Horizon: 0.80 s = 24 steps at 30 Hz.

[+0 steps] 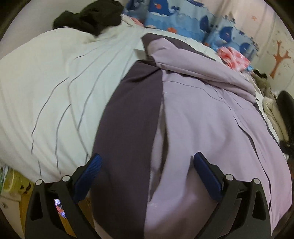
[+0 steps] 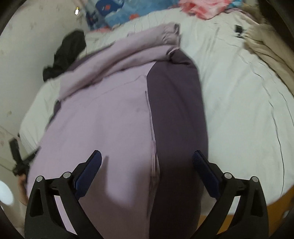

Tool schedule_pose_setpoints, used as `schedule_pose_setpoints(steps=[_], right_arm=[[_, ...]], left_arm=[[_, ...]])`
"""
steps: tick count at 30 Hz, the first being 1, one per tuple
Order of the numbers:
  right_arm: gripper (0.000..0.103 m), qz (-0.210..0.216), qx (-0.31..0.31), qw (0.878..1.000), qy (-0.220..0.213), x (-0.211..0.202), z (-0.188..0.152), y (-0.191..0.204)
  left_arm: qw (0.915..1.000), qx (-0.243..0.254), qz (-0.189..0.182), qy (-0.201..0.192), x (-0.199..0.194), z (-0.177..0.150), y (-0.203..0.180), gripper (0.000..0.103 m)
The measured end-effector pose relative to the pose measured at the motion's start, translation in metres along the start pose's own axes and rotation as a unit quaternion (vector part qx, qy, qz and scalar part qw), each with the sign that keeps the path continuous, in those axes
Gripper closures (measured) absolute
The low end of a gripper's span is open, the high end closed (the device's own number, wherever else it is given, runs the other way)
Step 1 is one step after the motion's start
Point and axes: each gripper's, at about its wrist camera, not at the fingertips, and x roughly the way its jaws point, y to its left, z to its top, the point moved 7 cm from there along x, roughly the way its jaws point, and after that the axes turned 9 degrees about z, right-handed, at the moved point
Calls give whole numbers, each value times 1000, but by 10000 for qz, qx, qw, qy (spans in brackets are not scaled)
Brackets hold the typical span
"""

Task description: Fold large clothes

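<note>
A large lilac garment point(image 1: 205, 110) with dark purple side panels point(image 1: 132, 114) lies spread on a white bed point(image 1: 46, 88); its far part is bunched in folds. My left gripper point(image 1: 147, 161) is open, its fingers straddling the near hem where a dark panel meets the lilac cloth, holding nothing. In the right wrist view the same garment point(image 2: 102, 121) shows with its other dark panel point(image 2: 176, 110). My right gripper point(image 2: 147, 158) is open over the near hem at that seam, empty.
A black garment point(image 1: 91, 16) lies at the bed's far left corner. Blue whale-print bedding point(image 1: 183, 16) and pink cloth point(image 1: 233, 58) lie at the back. A beige furry coat point(image 2: 266, 49) lies on the bed's right side. The bed's wooden edge point(image 2: 272, 207) is near.
</note>
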Motion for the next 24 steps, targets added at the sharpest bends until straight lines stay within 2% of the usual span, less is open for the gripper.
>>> schedule_pose_setpoints(steps=[5,9,11,13,16,21,24], right_arm=[[7,31,766,9962,-423,-39,-7,-25],[7,105,1411,9896,-253,-46,-29,-52],[7,439,1718,9839,-214,-44,-39,-57],[7,1029,2052,9732,-105,-39,-49,-56],[7,1551,2174,9637,66,-32,-54,-49],[7,2160,2164,9521,42,-34,-50,-35],[7,2271,2039,9523,55,-40,-50,-30]], left_arm=[[9996,-231,93,-93,-7,-8,12,7],[9996,-277,32,-66,-4,-7,11,7],[9995,-301,19,-67,-3,-9,13,7],[9993,-371,-34,-43,-2,-10,16,7],[9985,-526,-134,35,0,-15,21,7],[9947,-869,-481,256,3,-22,29,7],[9884,-1118,-936,420,-1,-30,40,7]])
